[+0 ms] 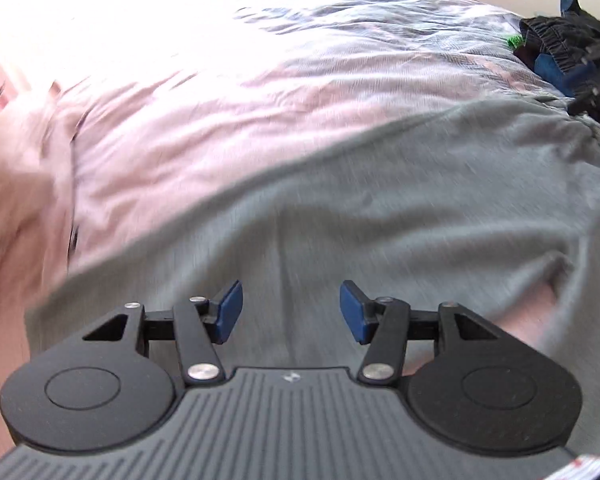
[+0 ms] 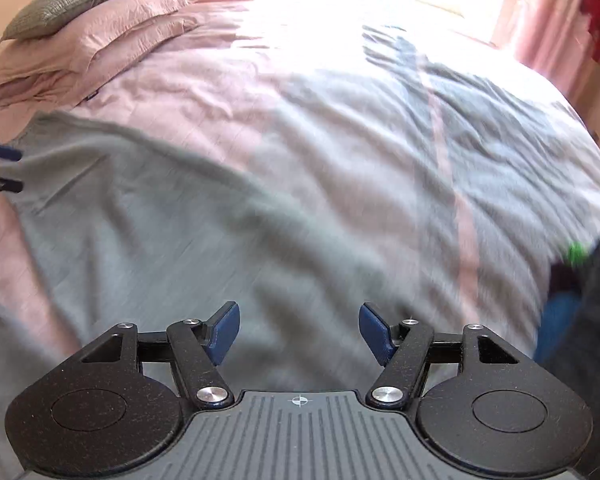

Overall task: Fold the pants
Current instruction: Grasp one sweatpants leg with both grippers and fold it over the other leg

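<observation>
Clearly both the left gripper [image 1: 291, 311] and right gripper [image 2: 299, 333] hang parted and empty over grey pants [image 1: 380, 208].

Pink-covered bed [image 2: 260, 92], stacked pillows [image 2: 88, 36] at head, pink curtains [image 2: 540, 20], bright glare, probably window
</observation>
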The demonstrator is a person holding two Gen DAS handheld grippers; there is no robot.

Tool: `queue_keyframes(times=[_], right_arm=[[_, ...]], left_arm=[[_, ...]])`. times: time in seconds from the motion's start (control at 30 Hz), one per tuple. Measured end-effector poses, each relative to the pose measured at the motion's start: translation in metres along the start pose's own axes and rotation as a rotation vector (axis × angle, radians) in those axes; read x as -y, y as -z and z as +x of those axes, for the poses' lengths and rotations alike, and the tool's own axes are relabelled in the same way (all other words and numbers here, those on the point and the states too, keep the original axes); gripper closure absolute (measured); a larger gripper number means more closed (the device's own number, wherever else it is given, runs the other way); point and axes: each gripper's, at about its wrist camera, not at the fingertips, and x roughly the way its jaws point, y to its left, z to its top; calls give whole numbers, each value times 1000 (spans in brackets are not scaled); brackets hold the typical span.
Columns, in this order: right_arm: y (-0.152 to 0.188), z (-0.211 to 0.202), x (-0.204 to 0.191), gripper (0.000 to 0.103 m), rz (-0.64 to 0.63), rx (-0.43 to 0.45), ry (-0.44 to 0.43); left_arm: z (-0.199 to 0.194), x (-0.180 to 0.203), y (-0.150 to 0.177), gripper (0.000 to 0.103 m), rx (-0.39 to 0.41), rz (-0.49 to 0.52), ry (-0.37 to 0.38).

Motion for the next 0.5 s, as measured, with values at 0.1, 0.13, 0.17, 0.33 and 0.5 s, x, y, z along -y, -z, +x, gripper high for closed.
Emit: queue_keyframes(times=[0.1,0.13,0.17,0.33,0.5], right_arm=[[-29,35,30,39,-28,-7,-45],[-36,45,37,39,-36,-12,-55],[-40,55,42,39,-45,-22,-68],[-47,96,61,39,-30,-66,-115],[-40,118,74,40,51,-97,-219]], left_arm=[[39,-11,-37,53,-4,109,-5],[53,-14,-46,53,-12,133,-6],[65,-18,-53,53,-25,149,-2],[120,-29,-67,53,-92,228,-41],[154,-40,-61,51,-150,257,-16]])
